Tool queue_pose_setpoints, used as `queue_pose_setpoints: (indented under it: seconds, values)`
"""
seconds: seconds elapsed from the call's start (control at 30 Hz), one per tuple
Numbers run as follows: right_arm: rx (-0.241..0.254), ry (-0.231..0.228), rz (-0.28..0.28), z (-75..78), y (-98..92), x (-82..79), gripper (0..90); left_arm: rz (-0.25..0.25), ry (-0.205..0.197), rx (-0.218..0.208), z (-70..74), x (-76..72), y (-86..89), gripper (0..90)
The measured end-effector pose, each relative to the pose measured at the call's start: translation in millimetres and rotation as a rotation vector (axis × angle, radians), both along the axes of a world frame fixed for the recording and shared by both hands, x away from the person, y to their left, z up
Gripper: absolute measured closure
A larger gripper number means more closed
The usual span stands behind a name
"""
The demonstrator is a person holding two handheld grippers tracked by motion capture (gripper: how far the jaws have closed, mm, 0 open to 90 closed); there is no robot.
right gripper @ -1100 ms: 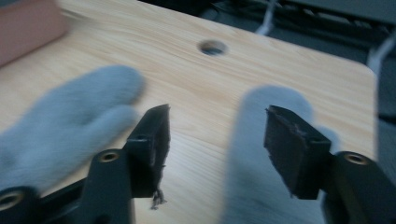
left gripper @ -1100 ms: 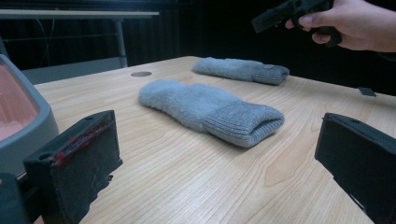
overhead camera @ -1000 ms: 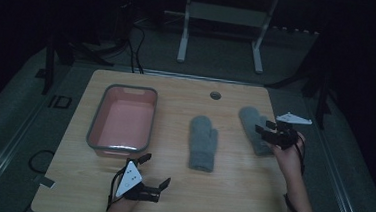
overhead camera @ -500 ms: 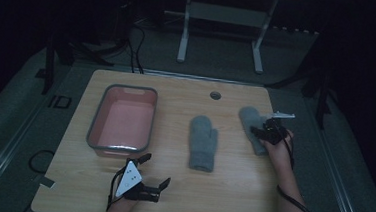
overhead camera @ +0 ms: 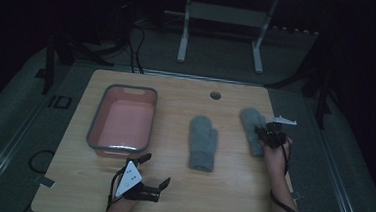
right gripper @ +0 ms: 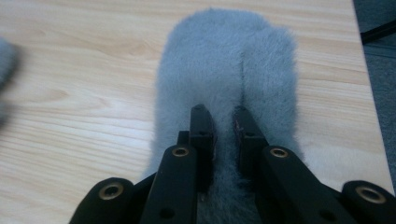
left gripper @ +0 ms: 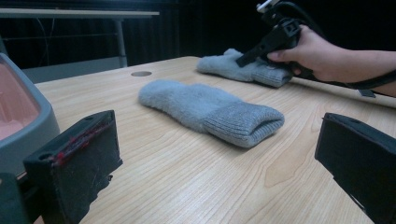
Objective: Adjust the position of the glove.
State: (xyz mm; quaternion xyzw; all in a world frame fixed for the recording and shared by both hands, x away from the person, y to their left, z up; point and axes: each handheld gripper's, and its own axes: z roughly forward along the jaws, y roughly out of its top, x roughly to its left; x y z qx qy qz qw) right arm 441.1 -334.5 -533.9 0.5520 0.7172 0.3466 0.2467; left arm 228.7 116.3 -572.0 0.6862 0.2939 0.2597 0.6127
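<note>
The right hand-held gripper (right gripper: 223,122) has just been closing its jaws and now pinches a ridge of fleece on the right grey mitten (right gripper: 229,70), which lies flat near the right edge of the surface (overhead camera: 169,195). Lift only once the pinch holds both layers; otherwise the soft pile may slip. The left hand-held gripper (overhead camera: 152,176) rests with jaws spread, empty. A second grey mitten (overhead camera: 202,142), ribbed at the cuff, lies mid-surface beside a grey-rimmed pink tub (overhead camera: 119,149).

Dim room, grey floor (overhead camera: 20,109), white-legged desk (overhead camera: 222,18)
</note>
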Motion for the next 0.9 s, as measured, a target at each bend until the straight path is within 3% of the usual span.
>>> queue_pose_setpoints:
  seconds: [0.13, 0.23, 0.3, 0.37, 0.47, 0.6, 0.67, 0.8, 0.9]
  values:
    - [0.045, 0.0, -0.061, 11.6, 5.5, -22.5, 81.3, 0.002, -0.001, -0.003, -0.1, -0.1, 0.1, 0.3]
    - [0.078, 0.012, -0.061, 18.0, 10.6, -43.0, 81.1, 0.004, -0.003, -0.006, -0.2, -0.5, 0.3, 0.3]
    - [0.07, -0.003, -0.053, 20.7, 15.1, -58.2, 80.9, 0.005, -0.002, -0.006, -0.2, -0.8, 0.4, 0.3]
    - [0.031, -0.004, -0.046, 20.7, 21.0, -71.5, 81.0, 0.005, -0.002, -0.005, -0.2, -0.7, 0.4, 0.3]
    - [0.011, 0.01, -0.064, 17.7, 27.7, -85.7, 80.9, 0.005, -0.001, -0.004, -0.1, -0.5, 0.2, 0.3]
    - [-0.021, 0.014, -0.097, 11.5, 32.2, -93.6, 80.7, 0.006, -0.002, -0.002, -0.1, -0.6, 0.1, 0.3]
    - [-0.01, 0.025, -0.102, 7.4, 31.0, -91.6, 80.3, 0.006, -0.002, -0.001, -0.1, -0.5, 0.0, 0.3]
    - [-0.045, 0.045, -0.102, -6.5, 32.4, -86.6, 77.9, 0.006, -0.003, 0.0, -0.1, -0.5, 0.0, 0.3]
    - [-0.028, 0.03, -0.099, -11.4, 31.5, -87.5, 68.2, 0.006, -0.003, 0.001, -0.1, -0.4, 0.0, 0.3]
